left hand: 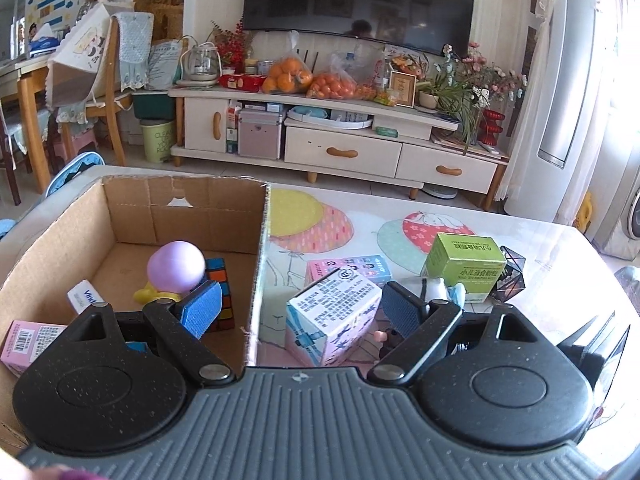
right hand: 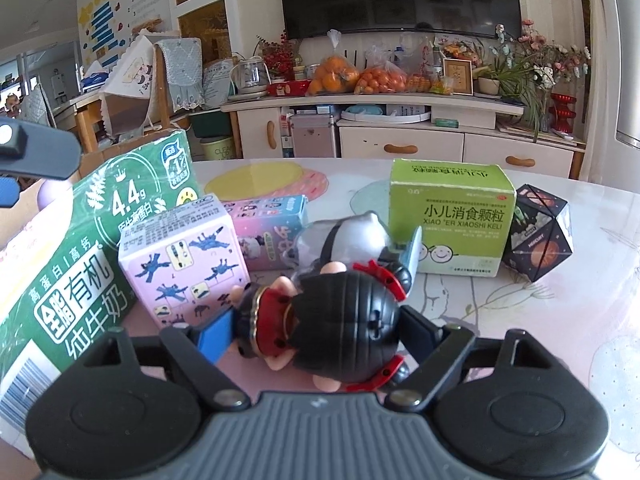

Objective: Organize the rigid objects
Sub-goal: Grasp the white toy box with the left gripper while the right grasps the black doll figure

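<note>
The right gripper (right hand: 320,330) flanks a black-haired doll (right hand: 340,320) lying on the table (right hand: 560,320); whether its pads press the doll cannot be told. The left gripper (left hand: 302,306) is spread wide and empty, straddling the wall of the carton (left hand: 256,248).

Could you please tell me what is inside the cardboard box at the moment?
Inside the cardboard box: a purple ball, a puzzle cube, something yellow, a pink carton. The left gripper hides the near floor.
</note>
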{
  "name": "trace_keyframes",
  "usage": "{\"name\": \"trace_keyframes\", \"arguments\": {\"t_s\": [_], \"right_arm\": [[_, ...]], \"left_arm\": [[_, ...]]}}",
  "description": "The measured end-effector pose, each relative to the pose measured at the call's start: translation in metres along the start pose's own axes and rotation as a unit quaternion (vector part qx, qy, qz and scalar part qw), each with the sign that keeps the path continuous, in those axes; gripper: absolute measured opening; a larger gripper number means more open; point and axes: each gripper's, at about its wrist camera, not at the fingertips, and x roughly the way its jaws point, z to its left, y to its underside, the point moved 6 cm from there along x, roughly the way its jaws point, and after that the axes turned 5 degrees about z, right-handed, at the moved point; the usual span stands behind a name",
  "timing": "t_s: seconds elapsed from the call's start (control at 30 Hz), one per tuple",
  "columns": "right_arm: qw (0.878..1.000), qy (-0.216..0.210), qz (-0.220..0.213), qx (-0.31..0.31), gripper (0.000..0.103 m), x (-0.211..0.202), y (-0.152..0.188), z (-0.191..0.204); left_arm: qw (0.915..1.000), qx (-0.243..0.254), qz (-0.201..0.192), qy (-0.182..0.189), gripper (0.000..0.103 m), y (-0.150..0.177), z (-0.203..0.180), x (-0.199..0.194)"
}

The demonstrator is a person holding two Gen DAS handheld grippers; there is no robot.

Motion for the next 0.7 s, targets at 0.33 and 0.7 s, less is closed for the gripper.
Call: {"name": "trace_keyframes", "arguments": {"t_s": [0.33,0.7], "right_arm": [[0.999,0.039,0.006,-0.002,0.085,-0.012,0.004,-0.039],[0.996,0.091,0.006,-0.003,0.085,-0.022,0.007,-0.077]], "left_arm": [[0.9999,0.001,-0.006,-0.008,0.103,0.006,-0.019,0.005],[0.9957,-0.039,0.006,-0.084,0.103,0.037,-0.048,0.013]]}}
